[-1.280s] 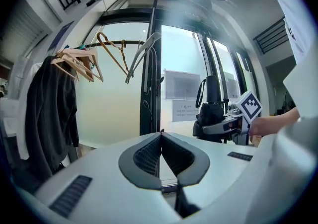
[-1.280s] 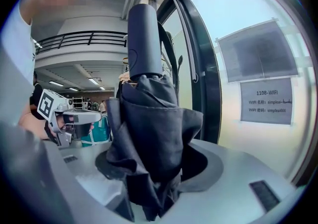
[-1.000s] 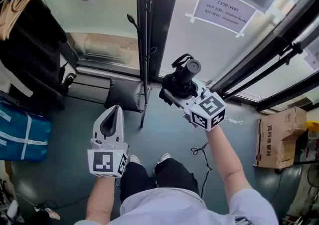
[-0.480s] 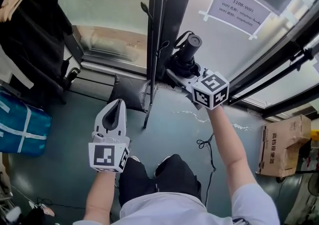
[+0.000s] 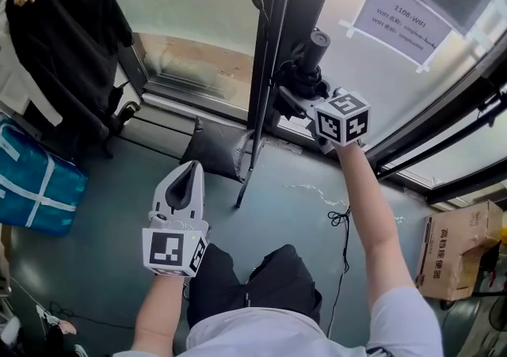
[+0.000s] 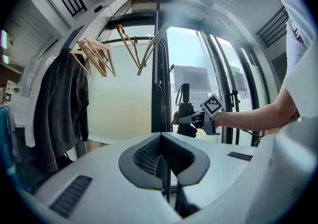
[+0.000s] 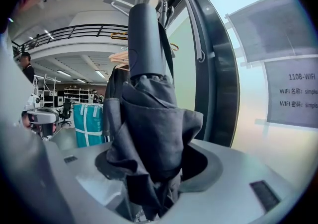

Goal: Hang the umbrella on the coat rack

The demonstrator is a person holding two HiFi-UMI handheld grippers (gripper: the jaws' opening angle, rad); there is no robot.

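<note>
A folded black umbrella [image 7: 149,133] with a round dark handle [image 5: 317,40] is clamped in my right gripper [image 5: 297,94], handle end up. In the head view the gripper holds it just right of the coat rack's dark pole [image 5: 265,70], beside its thin hooks [image 5: 258,4]. The rack pole [image 7: 196,29] and a hook rise behind the handle [image 7: 145,39] in the right gripper view. The left gripper view shows the umbrella [image 6: 185,113] from afar. My left gripper [image 5: 184,189] hangs lower left, jaws together, holding nothing.
A clothes rail with wooden hangers [image 6: 94,54] and a dark coat [image 5: 67,39] stands at left. A blue bag [image 5: 36,189] and a dark cushion [image 5: 214,150] lie on the floor. A cardboard box [image 5: 455,256] sits at right. Glass panels with a paper sign [image 5: 408,19] stand behind the rack.
My right gripper has carried the umbrella up and closer to the coat rack pole. The left gripper has stayed low at the left.
</note>
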